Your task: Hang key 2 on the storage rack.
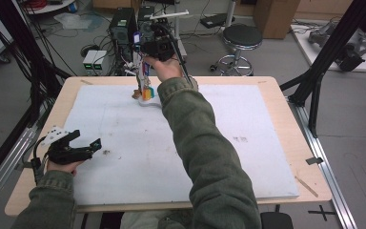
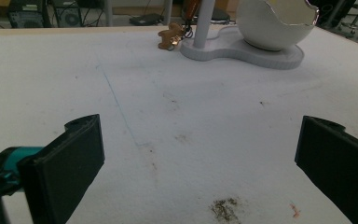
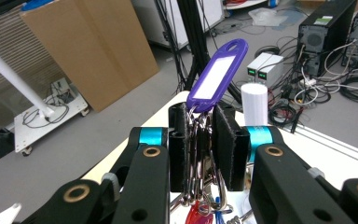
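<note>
Reading from left to right: your left gripper (image 1: pixel 86 146) rests low over the near left part of the white mat (image 1: pixel 124 157), and in the left gripper view its jaws stand wide apart with nothing but bare, stained mat between them. Farther along, at the far middle of the mat, stands the white key stand (image 2: pixel 242 49), a flat base bearing an upright post (image 2: pixel 204 21) and an eggshell-shaped bowl (image 2: pixel 275 23); a small brown gingerbread-shaped charm (image 2: pixel 170 36) hangs or lies just beside the post, which of the two you cannot tell. Above this stand you hold your right gripper (image 1: pixel 145 59), its jaws closed tight on a bunch of key rings (image 3: pixel 200 154), from which a purple key tag (image 3: pixel 216 77) rises and red, blue and orange tags dangle below toward the stand. Judge the bunch light but loose: the steel rings are stiff and smooth, so they may slide or pivot between the pads, and the hanging tags will likely swing with any quick move. The grip already lies across the gathered wire loops, which is the soundest place; the plastic tags are thin and would twist if taken alone. The white post top (image 3: pixel 254 105) shows just beyond the right jaw, so any ring meant for it probably needs a slow, level approach.
</note>
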{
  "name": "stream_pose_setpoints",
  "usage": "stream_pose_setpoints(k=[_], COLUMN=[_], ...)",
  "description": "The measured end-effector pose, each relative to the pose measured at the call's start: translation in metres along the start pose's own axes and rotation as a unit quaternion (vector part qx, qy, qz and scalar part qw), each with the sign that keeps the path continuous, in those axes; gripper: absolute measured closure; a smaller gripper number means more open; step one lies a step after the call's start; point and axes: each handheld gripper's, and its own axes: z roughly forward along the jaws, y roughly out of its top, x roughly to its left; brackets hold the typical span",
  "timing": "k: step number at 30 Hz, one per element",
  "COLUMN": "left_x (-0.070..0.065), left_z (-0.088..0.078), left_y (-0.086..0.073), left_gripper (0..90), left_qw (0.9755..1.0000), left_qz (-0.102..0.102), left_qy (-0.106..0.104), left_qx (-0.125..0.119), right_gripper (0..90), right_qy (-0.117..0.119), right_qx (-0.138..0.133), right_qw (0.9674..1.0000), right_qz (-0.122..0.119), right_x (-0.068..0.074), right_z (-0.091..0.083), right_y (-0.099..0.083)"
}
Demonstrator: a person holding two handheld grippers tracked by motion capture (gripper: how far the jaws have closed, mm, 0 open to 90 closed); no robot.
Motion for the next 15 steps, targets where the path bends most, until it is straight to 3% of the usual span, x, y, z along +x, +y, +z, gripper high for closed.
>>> stream_pose_setpoints(k=[10, 15], left_x=[0.000, 0.001], left_z=[0.002, 0.002], left_y=[0.000, 0.000], left_gripper=[1.7, 1.7], left_qw=[1.0000, 1.0000], left_qz=[0.000, 0.000], left_qy=[-0.003, -0.003], left_qx=[-0.001, 0.000], right_gripper=[76.4, 76.4], right_qy=[-0.029, -0.028], right_qx=[0.008, 0.009], right_qw=[0.9995, 0.9996], right_qz=[0.002, -0.001], right_x=[0.000, 0.004], right_z=[0.023, 0.036], right_y=[0.008, 0.008])
